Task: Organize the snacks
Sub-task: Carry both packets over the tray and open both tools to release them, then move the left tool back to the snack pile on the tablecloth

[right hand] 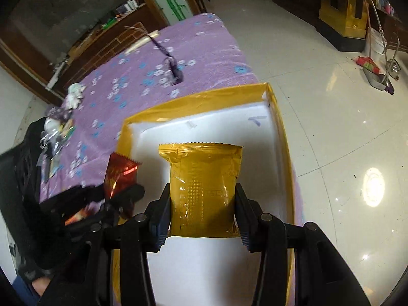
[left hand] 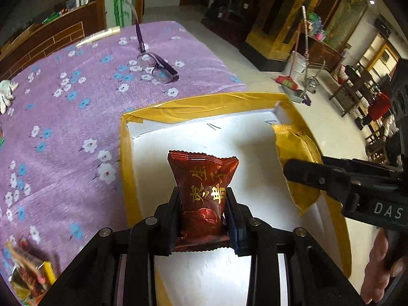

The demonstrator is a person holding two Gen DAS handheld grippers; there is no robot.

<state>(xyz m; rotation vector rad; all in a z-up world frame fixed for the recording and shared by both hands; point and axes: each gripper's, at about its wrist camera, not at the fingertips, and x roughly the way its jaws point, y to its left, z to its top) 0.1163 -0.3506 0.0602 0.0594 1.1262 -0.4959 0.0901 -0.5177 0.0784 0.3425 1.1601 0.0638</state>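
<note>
My left gripper [left hand: 203, 196] is shut on a dark red snack packet [left hand: 204, 178] with gold characters, held upright over the white inside of a gold-rimmed box [left hand: 199, 104]. My right gripper [right hand: 202, 191] is shut on a gold foil snack packet [right hand: 204, 183], also above that box [right hand: 204, 94]. In the left wrist view the right gripper [left hand: 293, 172] comes in from the right with the gold packet [left hand: 298, 148]. In the right wrist view the left gripper [right hand: 119, 191] and its red packet [right hand: 119, 170] sit at the box's left rim.
The box rests on a table under a purple flowered cloth [left hand: 63, 102]. Purple-framed glasses [left hand: 158, 68] lie beyond the box. More snack packets [left hand: 30, 275] sit at the cloth's near left, and a white glove [left hand: 6, 94] at its left edge. Tiled floor [right hand: 331, 102] lies to the right.
</note>
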